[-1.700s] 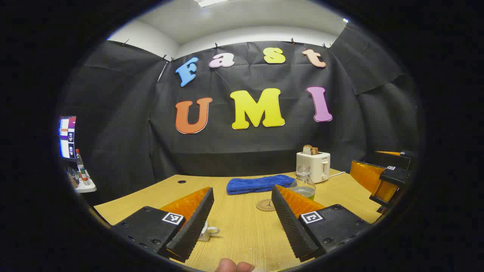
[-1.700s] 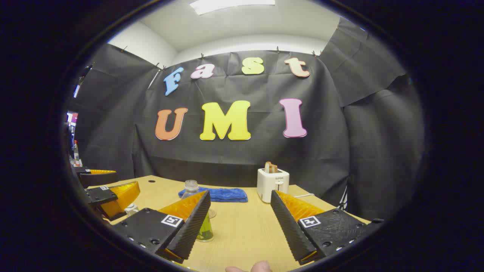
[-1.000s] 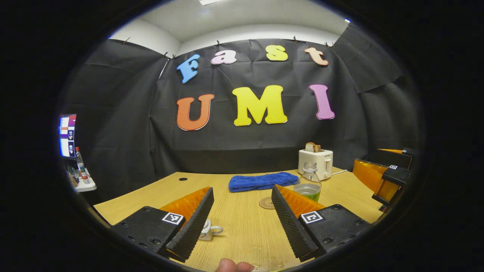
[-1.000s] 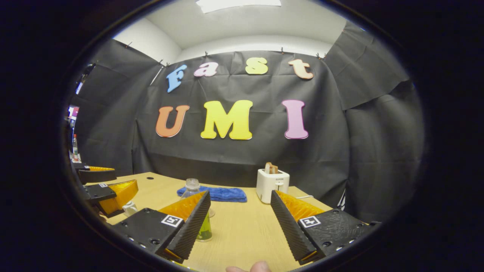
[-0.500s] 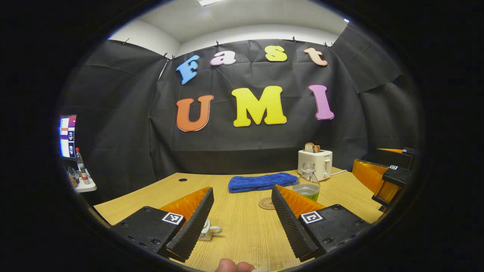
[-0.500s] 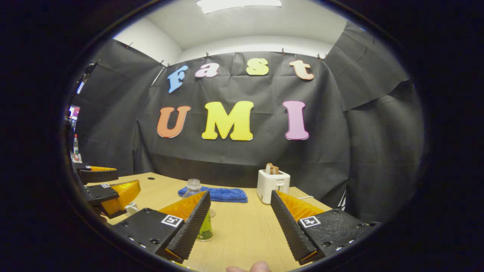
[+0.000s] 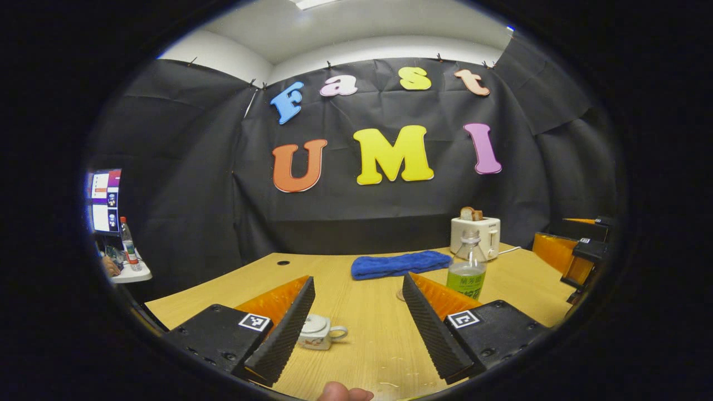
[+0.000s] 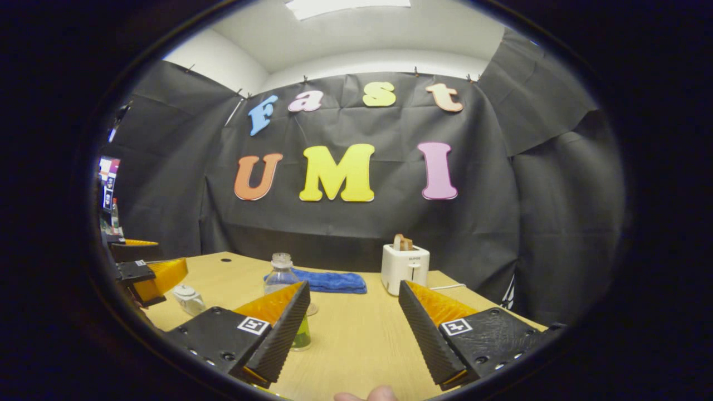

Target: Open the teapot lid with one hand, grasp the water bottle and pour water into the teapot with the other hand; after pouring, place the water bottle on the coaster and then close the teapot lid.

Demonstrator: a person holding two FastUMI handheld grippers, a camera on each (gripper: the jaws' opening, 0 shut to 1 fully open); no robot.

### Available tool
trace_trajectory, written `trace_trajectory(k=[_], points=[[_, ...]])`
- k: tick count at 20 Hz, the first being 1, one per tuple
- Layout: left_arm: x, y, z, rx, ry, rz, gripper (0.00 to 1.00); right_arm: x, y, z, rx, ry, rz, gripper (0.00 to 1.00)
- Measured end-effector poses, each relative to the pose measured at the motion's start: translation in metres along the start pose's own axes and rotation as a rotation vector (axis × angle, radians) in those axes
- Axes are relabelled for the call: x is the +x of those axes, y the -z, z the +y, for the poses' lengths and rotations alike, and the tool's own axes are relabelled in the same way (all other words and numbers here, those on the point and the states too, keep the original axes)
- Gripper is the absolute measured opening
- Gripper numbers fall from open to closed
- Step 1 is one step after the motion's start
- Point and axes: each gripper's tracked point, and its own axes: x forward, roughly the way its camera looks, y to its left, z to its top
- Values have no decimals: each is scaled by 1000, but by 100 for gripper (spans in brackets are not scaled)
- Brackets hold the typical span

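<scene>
Teapot sits lid-on on table, just ahead of left gripper, jaws spread empty. Water bottle stands upright left-ahead of right gripper, likewise agape.

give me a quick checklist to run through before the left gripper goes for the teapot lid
1. Lid on the teapot: appears seated on top. ok.
2. Left gripper open: fingers spread wide, nothing between them. ok.
3. Left gripper lined up with the lid: the teapot sits beside the left finger, off the middle of the gap. not ok.
4. Right gripper open for the bottle: fingers apart, empty. ok.
5. Bottle upright with no cap: it stands upright on the table; neck looks open. ok.
6. Coaster free: just an edge of it peeks out past the right finger. cannot tell.
</scene>
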Motion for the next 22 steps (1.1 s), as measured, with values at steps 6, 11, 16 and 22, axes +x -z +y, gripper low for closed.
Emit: trace_trajectory(k=[6, 11, 16, 22], points=[[8, 39, 31, 4, -46, 86, 99, 6, 22, -1, 8, -5, 48, 98], [37, 61, 47, -2, -58, 138, 94, 10, 31, -10, -6, 15, 73, 96], [59, 85, 52, -16, -50, 215, 72, 12, 39, -20, 4, 40, 91, 96], [69, 93, 59, -9, -70, 240, 52, 18, 46, -21, 5, 36, 106, 96]])
